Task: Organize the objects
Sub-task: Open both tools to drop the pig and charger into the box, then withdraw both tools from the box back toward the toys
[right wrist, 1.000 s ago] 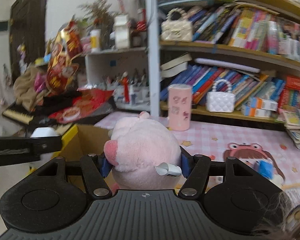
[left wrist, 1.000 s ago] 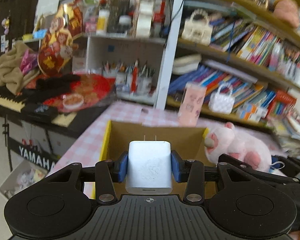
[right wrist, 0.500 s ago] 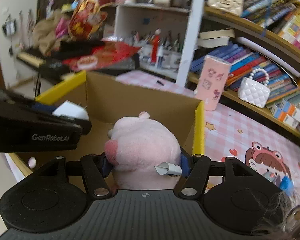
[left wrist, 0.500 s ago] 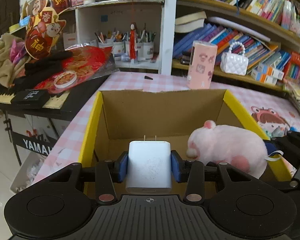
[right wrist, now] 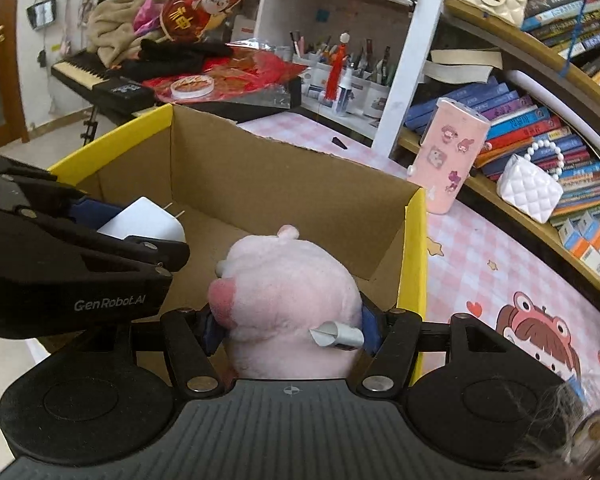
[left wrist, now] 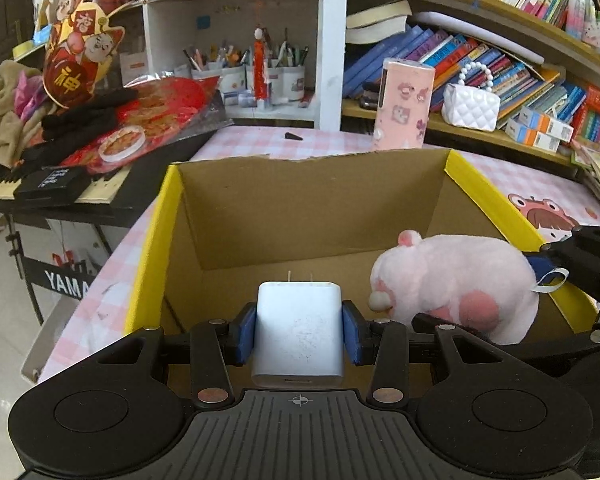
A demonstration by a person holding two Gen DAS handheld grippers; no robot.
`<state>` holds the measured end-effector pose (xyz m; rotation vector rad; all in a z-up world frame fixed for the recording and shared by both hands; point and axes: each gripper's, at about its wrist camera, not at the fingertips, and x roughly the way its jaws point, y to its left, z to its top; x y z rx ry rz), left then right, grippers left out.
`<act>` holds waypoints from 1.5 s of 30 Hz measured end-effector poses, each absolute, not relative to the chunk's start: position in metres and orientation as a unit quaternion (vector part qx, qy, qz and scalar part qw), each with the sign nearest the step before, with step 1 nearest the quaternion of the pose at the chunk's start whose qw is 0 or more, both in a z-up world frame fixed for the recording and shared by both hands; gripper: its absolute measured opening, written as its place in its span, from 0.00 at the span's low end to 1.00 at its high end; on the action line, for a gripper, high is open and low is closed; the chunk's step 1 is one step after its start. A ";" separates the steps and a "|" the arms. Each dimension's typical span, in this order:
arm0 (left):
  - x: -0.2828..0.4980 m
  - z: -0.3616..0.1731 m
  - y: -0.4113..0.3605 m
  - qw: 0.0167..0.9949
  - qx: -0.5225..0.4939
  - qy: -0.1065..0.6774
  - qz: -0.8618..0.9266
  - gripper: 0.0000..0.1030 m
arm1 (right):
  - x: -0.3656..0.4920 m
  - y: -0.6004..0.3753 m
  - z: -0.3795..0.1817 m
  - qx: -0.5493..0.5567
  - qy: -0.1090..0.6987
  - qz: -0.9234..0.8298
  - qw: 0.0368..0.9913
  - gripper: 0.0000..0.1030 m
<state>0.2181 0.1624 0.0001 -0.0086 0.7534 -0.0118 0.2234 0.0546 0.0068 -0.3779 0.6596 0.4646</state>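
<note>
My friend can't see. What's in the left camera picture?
The left tongs hold a white charger over an open cardboard box. Beside it, the right tongs hold a pink plush pig in the box.

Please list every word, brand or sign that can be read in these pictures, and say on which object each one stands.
"GenRobot.AI": on the side of the left tool.
"YAMA", cut off by the table: on the keyboard stand.
"神" and "福": on the red and gold decoration.
Book spines, small boxes and the black adapter's label: too small or blurred to read.
</note>
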 end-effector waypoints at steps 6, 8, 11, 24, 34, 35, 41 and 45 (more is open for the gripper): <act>0.217 0.002 0.157 0.936 0.009 0.353 -0.004 0.43 | 0.227 0.054 0.008 -0.189 0.327 0.229 0.897 0.61; 0.216 0.007 0.157 0.940 0.009 0.341 -0.009 0.55 | 0.225 0.053 0.009 -0.191 0.320 0.230 0.899 0.63; 0.207 0.021 0.158 0.952 -0.005 0.306 -0.024 0.67 | 0.215 0.051 0.014 -0.198 0.285 0.215 0.913 0.78; 0.144 0.078 0.161 0.983 -0.020 0.178 -0.028 0.78 | 0.147 0.023 0.063 -0.132 0.180 0.148 0.964 0.77; 0.091 0.069 0.170 0.977 -0.017 0.209 -0.031 0.79 | 0.086 0.009 0.062 -0.076 0.191 0.104 0.973 0.77; 0.087 0.065 0.171 0.976 -0.015 0.216 -0.032 0.79 | 0.080 0.012 0.060 -0.078 0.196 0.102 0.972 0.77; 0.059 0.047 0.176 0.968 -0.011 0.250 -0.037 0.79 | 0.051 0.019 0.041 -0.068 0.231 0.085 0.967 0.77; 0.047 0.039 0.178 0.964 -0.005 0.264 -0.039 0.79 | 0.030 0.019 0.028 -0.069 0.250 0.073 0.963 0.77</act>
